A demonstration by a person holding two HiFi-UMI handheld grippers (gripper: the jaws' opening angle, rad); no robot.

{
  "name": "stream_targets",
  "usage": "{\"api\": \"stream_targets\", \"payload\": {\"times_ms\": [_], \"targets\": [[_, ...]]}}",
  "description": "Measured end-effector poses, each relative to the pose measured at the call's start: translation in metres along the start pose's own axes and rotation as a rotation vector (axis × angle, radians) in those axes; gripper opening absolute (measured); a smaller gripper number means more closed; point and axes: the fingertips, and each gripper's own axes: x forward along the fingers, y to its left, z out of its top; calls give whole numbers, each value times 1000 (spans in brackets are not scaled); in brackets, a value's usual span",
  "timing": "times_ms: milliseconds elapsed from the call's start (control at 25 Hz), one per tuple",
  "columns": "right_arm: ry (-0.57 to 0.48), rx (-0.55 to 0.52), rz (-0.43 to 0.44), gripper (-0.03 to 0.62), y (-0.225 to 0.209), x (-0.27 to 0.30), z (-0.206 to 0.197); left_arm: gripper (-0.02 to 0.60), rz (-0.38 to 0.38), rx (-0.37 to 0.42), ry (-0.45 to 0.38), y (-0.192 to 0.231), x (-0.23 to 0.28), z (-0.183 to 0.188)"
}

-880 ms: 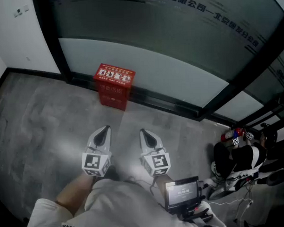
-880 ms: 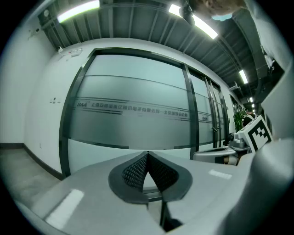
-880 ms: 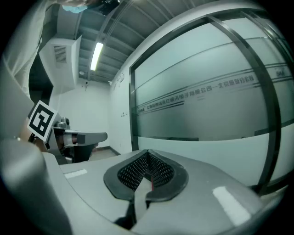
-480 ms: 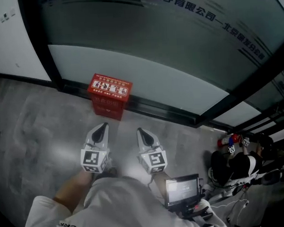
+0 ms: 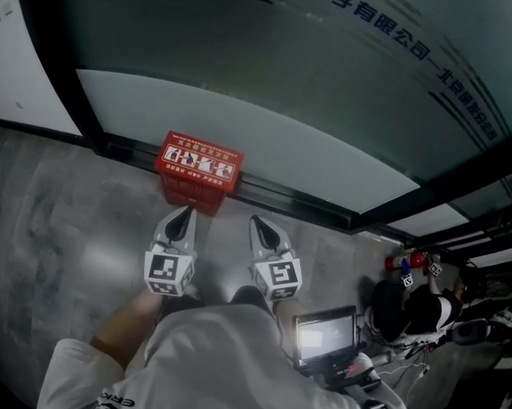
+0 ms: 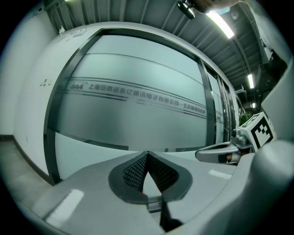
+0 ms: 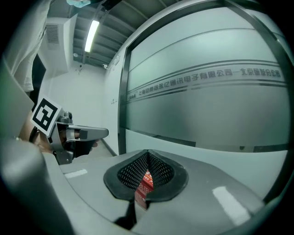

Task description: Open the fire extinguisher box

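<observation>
Two grippers are held shut and empty before the red fire extinguisher box (image 5: 199, 159): the left gripper (image 5: 188, 215) just at its front, the right gripper (image 5: 256, 224) off its right corner. The glass wall (image 5: 278, 115) is seen directly behind the box, whose lid is down.
</observation>
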Motion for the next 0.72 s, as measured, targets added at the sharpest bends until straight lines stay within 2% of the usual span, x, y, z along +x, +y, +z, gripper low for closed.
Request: {"api": "stream_targets", "payload": {"times_ms": [200, 440, 720], "targets": [[30, -26, 53, 14, -28, 48, -7, -2, 63, -10, 11, 17, 41, -8], [43, -28, 215, 14, -74, 115, -9, -2, 218, -22, 36, 32, 104, -25], [93, -55, 400, 14, -131, 178, -18, -2, 383, -30, 77, 28, 169, -36]]}}
